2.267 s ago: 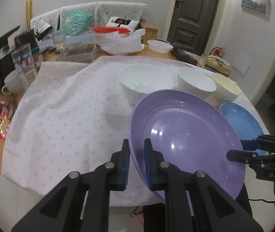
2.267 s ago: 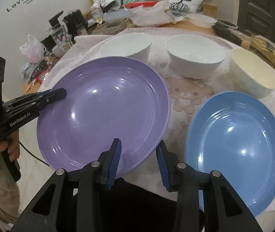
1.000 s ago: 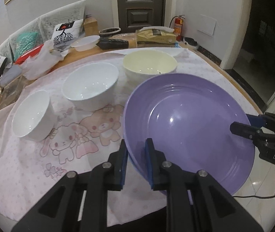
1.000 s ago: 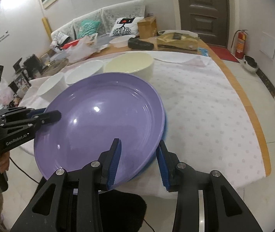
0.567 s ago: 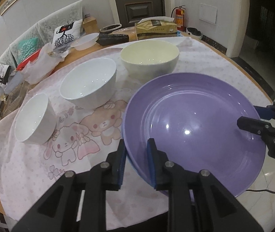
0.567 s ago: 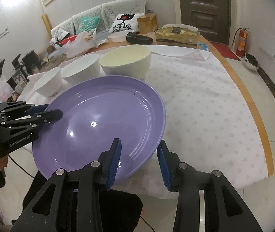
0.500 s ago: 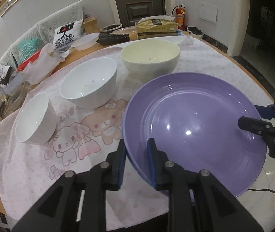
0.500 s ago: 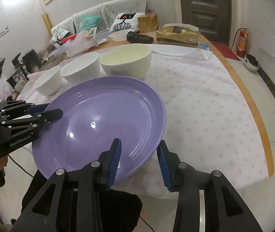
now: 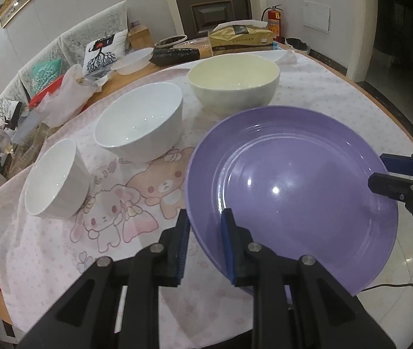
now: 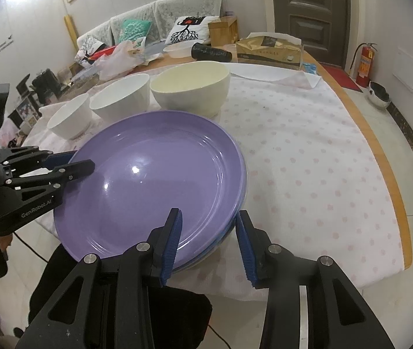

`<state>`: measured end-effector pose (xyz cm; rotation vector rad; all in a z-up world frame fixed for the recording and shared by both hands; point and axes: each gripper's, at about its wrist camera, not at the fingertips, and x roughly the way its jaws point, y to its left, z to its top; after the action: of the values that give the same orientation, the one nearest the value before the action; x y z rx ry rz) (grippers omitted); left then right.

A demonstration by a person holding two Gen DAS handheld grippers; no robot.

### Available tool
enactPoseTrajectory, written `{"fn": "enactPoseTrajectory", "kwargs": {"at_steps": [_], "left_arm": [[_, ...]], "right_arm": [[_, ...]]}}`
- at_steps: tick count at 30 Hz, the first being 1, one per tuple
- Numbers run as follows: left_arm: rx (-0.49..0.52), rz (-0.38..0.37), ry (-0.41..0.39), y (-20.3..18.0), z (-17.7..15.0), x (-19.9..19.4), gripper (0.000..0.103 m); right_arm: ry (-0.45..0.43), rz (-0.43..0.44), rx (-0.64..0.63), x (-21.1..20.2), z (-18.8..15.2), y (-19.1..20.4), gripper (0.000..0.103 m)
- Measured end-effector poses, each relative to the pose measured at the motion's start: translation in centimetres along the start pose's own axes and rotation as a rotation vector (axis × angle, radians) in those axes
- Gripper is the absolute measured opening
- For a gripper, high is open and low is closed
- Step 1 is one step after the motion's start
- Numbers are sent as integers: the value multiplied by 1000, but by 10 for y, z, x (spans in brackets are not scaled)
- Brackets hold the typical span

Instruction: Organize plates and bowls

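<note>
At the table's near edge, your left gripper (image 9: 203, 232) and right gripper (image 10: 208, 232) both clench the purple plate (image 10: 154, 183), stacked on a blue plate (image 10: 224, 237), overhanging the polka-dot tablecloth (image 10: 308, 160). Beyond: three bowls (image 9: 232, 87), then clutter. Right of them, cloth lies bare.

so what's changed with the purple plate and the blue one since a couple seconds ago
The purple plate was carried off its own spot to the right and now sits stacked on the blue plate, of which only a sliver of rim shows beneath. Both the left claw and the right claw remain closed on the plate edges, as before. The three bowls and the tablecloth have not moved.
</note>
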<state>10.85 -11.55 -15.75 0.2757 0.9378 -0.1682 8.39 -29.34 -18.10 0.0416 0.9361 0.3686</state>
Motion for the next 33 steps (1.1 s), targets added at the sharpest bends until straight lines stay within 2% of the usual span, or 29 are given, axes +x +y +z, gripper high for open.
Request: {"fn": "enactPoseTrajectory", "kwargs": {"at_steps": [6,10,15,18,20,23,26,28,30,33], "left_arm": [[-16,-32,-16,7,1,-3,19],[-32,-58,-61,17,4,-16,28],[-51,-71,-119,44,13,-35,29],[-67,-75,-147,67,19,-43,33],[-72,-76,-158,82,24,-44,36],[-93,-151,-156,107,35,-43,43],[-85,-155,-164,124,50,-39,44],[-76,-153,-158,132,60,-32,44],[-63,-143,-136,139,73,-18,44],[-67,-169,-77,149,89,10,44]], "right_arm": [[-27,-30,10,-8,6,-2,34],[-51,-14,10,-16,16,4,34],[-72,51,-34,-17,35,28,35],[-61,94,-75,-11,48,49,42],[-50,110,-107,-5,56,64,43],[-30,133,-157,7,70,86,43],[-13,160,-199,20,84,105,44],[-6,160,-225,33,94,116,49],[5,153,-241,47,104,124,50],[43,143,-236,73,119,130,50]]}}
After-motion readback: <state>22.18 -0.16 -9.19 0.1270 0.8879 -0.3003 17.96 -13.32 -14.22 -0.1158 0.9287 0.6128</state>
